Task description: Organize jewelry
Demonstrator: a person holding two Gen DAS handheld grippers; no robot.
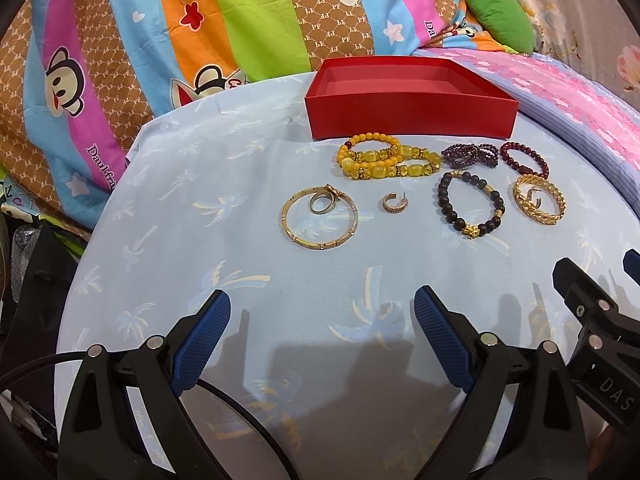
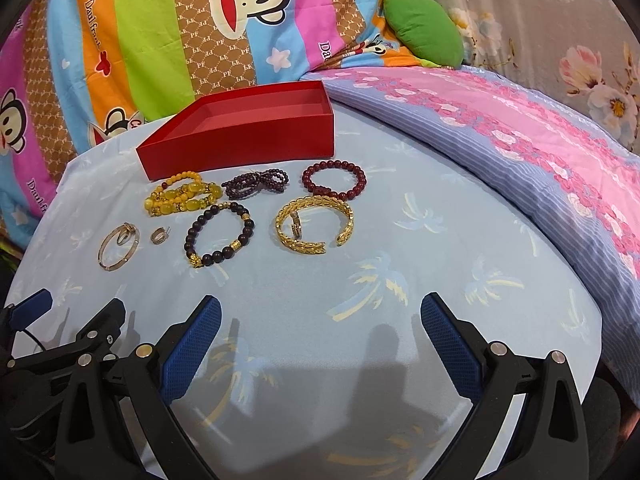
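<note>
Two grippers hang low over a pale blue cloth (image 1: 224, 184) printed with palm trees, and we see both with their blue-padded jaws spread wide, nothing between them. The left gripper (image 1: 322, 308) sits nearest the thin gold bangle (image 1: 319, 216), which has a small gold ring (image 1: 320, 203) resting across its upper rim. The right gripper (image 2: 320, 314) is just beside it — its black frame shows at the right edge of the left wrist view.

The jewelry lies in two loose rows in front of an open red box (image 1: 408, 114), whose inside shows only its own red floor. In the back row, close to the box wall, are the yellow bead bracelets (image 1: 386, 158) heaped together, a knotted dark purple bead strand (image 1: 470, 154), and a dark red bead bracelet (image 2: 334, 180). In the nearer row — from the left — come the bangle, a small hoop earring (image 1: 394, 202), a black bead bracelet (image 2: 219, 236) with gold charms, and an open gold cuff (image 2: 316, 226) with another small earring lying inside it.

Behind the box a striped cartoon-monkey quilt (image 2: 152, 40) rises, with a green cushion (image 2: 424, 34) and a pink-flowered blanket (image 2: 500, 120) to the right.
</note>
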